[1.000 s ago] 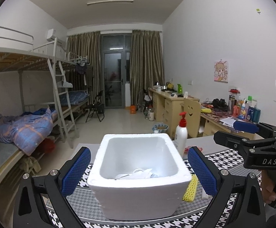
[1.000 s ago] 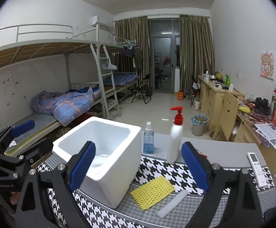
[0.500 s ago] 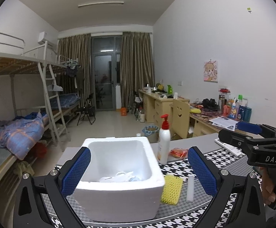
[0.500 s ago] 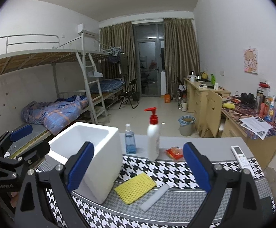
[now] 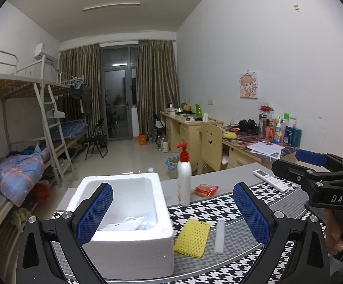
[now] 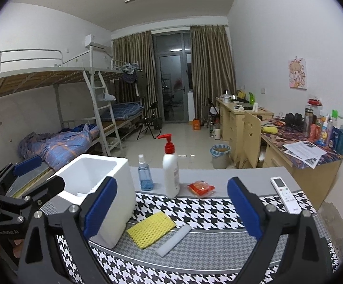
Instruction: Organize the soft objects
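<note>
Both tongs hang above the near edge of the table with their blue pads spread wide and nothing between them. The left tongs frame the white foam box, whose left wall shows behind the left pad. The right tongs frame the things beside the box.

Inside the box lies crumpled white soft stuff, heaped against the near wall. Just right of the box, on the houndstooth mat, lies a yellow foam net, flat and close to the box; whether it touches cannot be told. Beside the net lies a white foam strip, apart from it in the left view, its end almost meeting the net's corner in the right view.

Beyond the mat stands a white pump bottle with a red head; its label is too blurred to read. A blue spray bottle stands to its left, a red packet lies to its right, and a white remote lies at the far right.

The left view shows "DAS" on the right tongs' black body. The right view shows small print on the left tongs' body, roughly "GenRobot AI", not sharp enough to be sure.
</note>
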`<state>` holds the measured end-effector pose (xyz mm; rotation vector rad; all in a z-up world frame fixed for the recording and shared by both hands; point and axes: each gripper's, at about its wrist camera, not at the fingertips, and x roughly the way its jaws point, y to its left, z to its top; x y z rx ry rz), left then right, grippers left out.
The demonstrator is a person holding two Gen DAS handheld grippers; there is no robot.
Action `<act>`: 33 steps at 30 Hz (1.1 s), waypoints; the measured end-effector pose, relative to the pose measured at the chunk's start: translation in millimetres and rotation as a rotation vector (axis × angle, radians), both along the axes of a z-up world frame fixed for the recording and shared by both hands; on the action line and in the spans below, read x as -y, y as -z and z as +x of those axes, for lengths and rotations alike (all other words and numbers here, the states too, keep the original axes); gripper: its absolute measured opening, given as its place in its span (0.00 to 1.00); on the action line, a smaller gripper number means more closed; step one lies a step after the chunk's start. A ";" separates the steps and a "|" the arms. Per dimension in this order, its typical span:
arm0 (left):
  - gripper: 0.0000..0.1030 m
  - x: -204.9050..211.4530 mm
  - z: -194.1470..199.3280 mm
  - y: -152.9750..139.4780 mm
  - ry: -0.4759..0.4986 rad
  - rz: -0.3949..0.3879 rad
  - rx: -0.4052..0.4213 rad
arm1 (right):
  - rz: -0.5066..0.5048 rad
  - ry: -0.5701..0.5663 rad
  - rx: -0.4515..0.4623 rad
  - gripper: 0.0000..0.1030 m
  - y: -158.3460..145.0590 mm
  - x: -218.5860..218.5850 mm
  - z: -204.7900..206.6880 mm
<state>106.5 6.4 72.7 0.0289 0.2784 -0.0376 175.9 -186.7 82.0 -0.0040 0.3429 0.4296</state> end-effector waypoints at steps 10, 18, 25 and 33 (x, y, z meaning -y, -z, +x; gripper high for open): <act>0.99 14.9 11.2 4.2 0.034 -0.001 -0.021 | -0.022 0.042 -0.007 0.94 7.1 15.7 2.0; 0.99 26.0 15.3 7.8 0.060 -0.008 -0.035 | -0.025 0.066 -0.018 0.94 11.7 27.6 0.6; 0.99 35.9 20.9 11.5 0.083 -0.005 -0.050 | -0.026 0.078 -0.017 0.94 12.8 35.3 -1.7; 0.99 44.5 29.5 19.0 0.096 -0.001 -0.080 | -0.030 0.091 -0.034 0.94 21.5 43.9 5.3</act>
